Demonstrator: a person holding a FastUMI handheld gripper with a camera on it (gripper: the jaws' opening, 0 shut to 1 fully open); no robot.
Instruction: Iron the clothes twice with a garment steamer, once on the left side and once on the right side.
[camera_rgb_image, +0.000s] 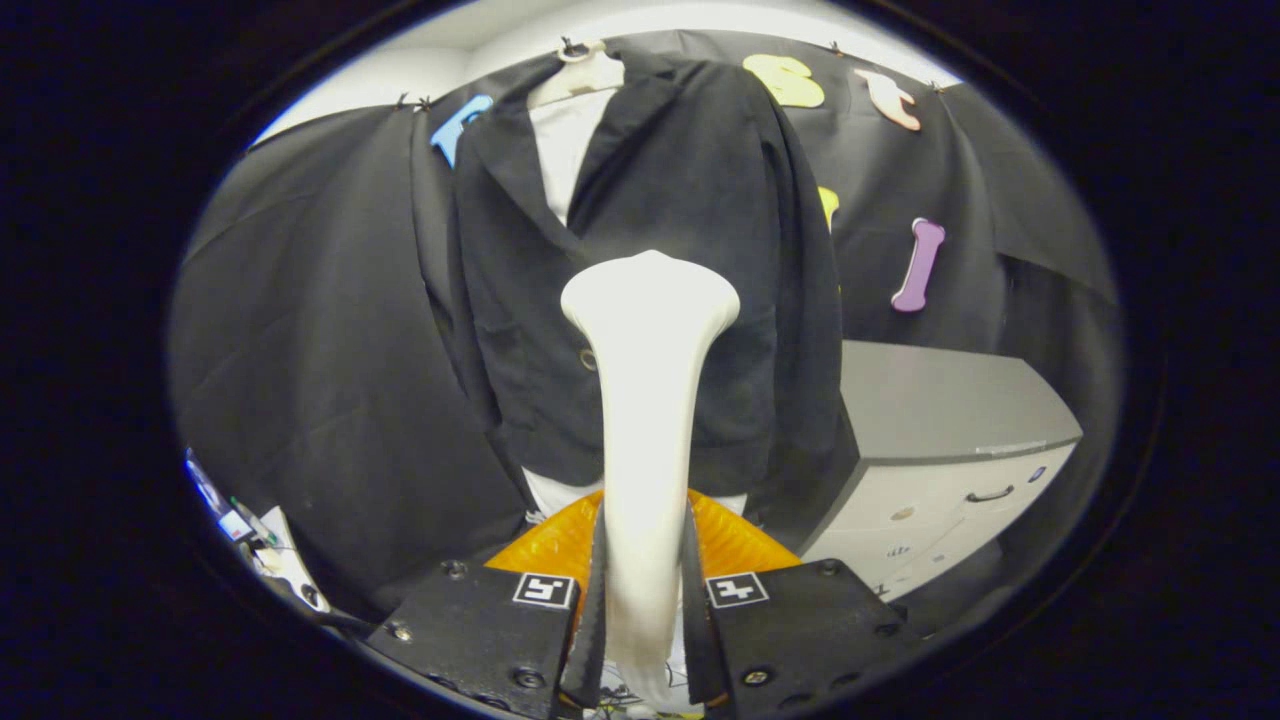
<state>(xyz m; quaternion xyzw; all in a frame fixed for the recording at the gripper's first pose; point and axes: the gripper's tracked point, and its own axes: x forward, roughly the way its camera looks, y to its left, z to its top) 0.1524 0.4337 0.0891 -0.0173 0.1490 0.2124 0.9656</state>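
Observation:
A white garment steamer (647, 400) rises from between my fingers, its flared head level with the jacket's middle. My gripper (645, 600) is shut on its handle, both fingers pressing its sides. Beyond it a black jacket (690, 200) over a white shirt (565, 150) hangs on a white hanger (580, 70) against the black cloth wall. The steamer head sits in front of the jacket's centre, near a button (588, 360); whether it touches the cloth I cannot tell. The white shirt hem (555, 490) shows below the jacket.
A grey and white drawer cabinet (940, 450) stands to the right of the jacket. An orange object (540, 550) lies just ahead of the fingers, below the jacket. Small clutter and cables (255, 540) sit low to the left.

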